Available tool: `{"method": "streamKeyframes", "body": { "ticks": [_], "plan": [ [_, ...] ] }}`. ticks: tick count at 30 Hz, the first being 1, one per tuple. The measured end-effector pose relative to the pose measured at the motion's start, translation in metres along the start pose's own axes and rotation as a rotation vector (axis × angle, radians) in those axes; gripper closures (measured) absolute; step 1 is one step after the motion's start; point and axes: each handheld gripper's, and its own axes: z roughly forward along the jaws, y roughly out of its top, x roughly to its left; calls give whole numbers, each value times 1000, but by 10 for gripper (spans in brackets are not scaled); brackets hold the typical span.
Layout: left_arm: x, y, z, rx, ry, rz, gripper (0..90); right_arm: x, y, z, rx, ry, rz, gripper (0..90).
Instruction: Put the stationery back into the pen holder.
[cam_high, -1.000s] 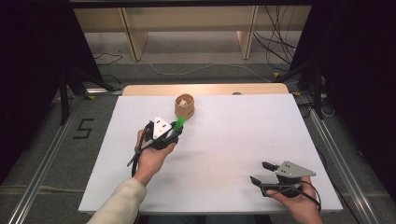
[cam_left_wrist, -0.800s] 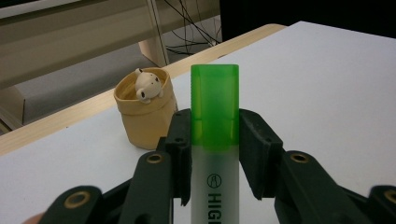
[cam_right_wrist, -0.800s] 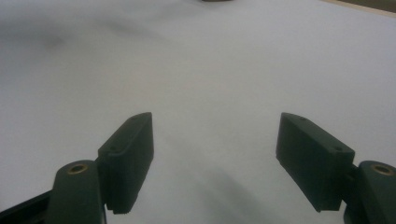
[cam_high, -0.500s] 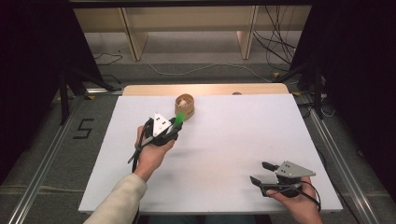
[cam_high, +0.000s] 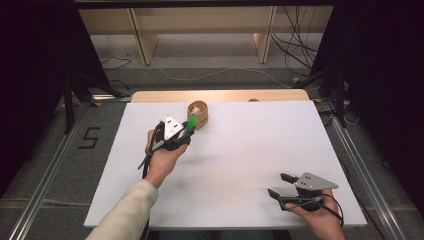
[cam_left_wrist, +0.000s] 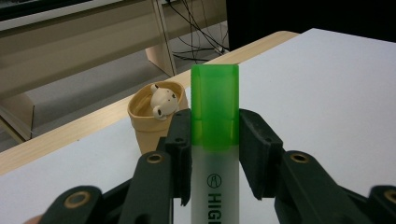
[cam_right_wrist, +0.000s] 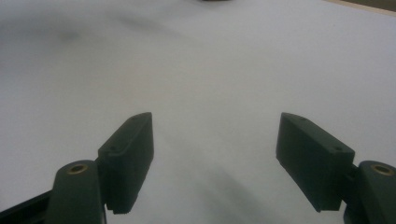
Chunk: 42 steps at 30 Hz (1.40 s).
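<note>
Cup (cam_high: 198, 114) is standing on the board (cam_high: 240, 155) near its far edge, a small figure (cam_left_wrist: 162, 101) sitting in it. Marker (cam_high: 191, 123) is lying just before the cup, in the left gripper (cam_high: 186, 131). Right gripper (cam_high: 281, 186) is resting well right of the cup, at the board's near edge.

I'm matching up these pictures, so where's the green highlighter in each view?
High view: green highlighter left of centre, in the left tongs, just short of the wooden cup.
Left gripper view: centre, upright, clamped.
Right gripper view: not in it.
Shared landmark: the wooden cup.
</note>
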Motion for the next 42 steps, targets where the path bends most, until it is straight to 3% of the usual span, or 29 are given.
{"method": "streamKeyframes", "body": {
  "ticks": [30,42],
  "plan": [
    [24,29,32,-24,20,21,668,0,0,0,2,-2,-3,284],
    [28,36,44,-36,7,3,668,-1,0,0,1,0,-3,283]
  ]
}}
